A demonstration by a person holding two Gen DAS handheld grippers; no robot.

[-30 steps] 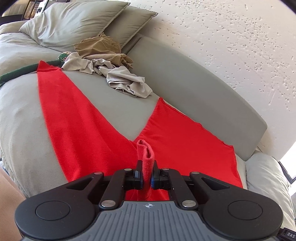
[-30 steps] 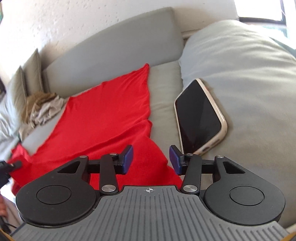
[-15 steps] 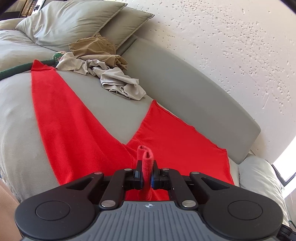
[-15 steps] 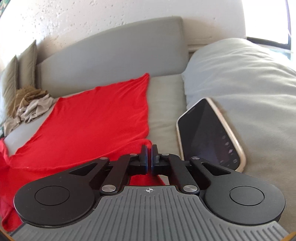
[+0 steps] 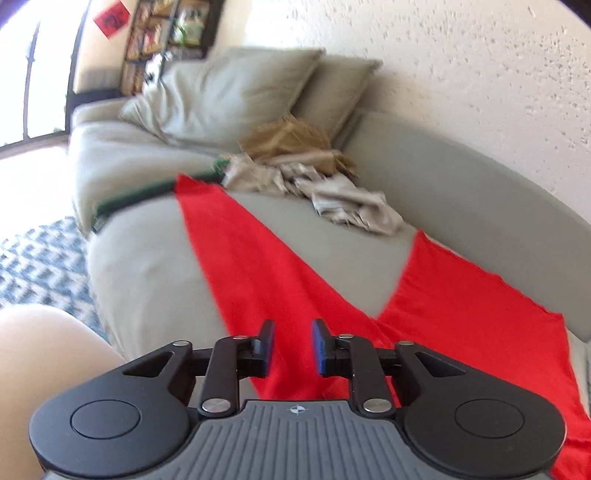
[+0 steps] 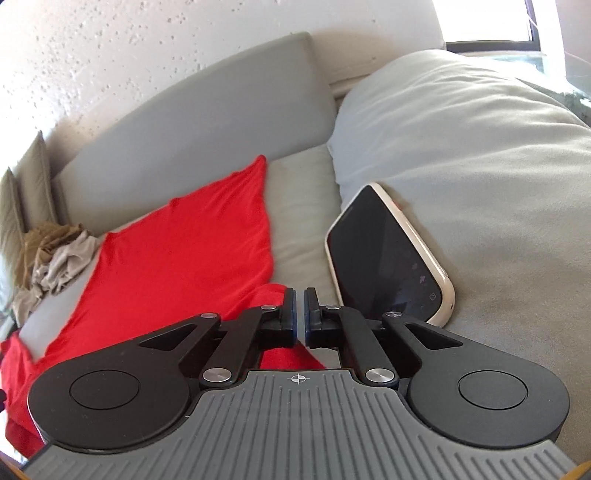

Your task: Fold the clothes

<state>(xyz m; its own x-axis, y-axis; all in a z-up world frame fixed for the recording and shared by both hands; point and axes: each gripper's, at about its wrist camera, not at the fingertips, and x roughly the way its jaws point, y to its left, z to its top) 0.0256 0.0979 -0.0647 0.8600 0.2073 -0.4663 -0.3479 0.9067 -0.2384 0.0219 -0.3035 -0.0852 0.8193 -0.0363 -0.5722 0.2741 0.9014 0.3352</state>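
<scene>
A grey sofa [image 5: 147, 266] carries everything. A red garment [image 5: 258, 266] lies spread across its seat in a V shape. A heap of beige and tan clothes [image 5: 314, 173] sits near two cushions [image 5: 221, 96]. A phone [image 6: 384, 254] lies screen-up beside a large grey pillow [image 6: 480, 155].

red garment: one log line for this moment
red garment spread on sofa | left hand-held gripper open, empty | right hand-held gripper slightly open | phone right

**A home living room**

A grey sofa [image 5: 461, 192] with loose cushions [image 5: 221, 99] stands against a textured white wall [image 5: 461, 55]. A patterned rug [image 5: 40, 258] covers the floor, with cluttered shelves [image 5: 162, 33] beyond and a phone [image 6: 384, 254] lying on the seat.
</scene>
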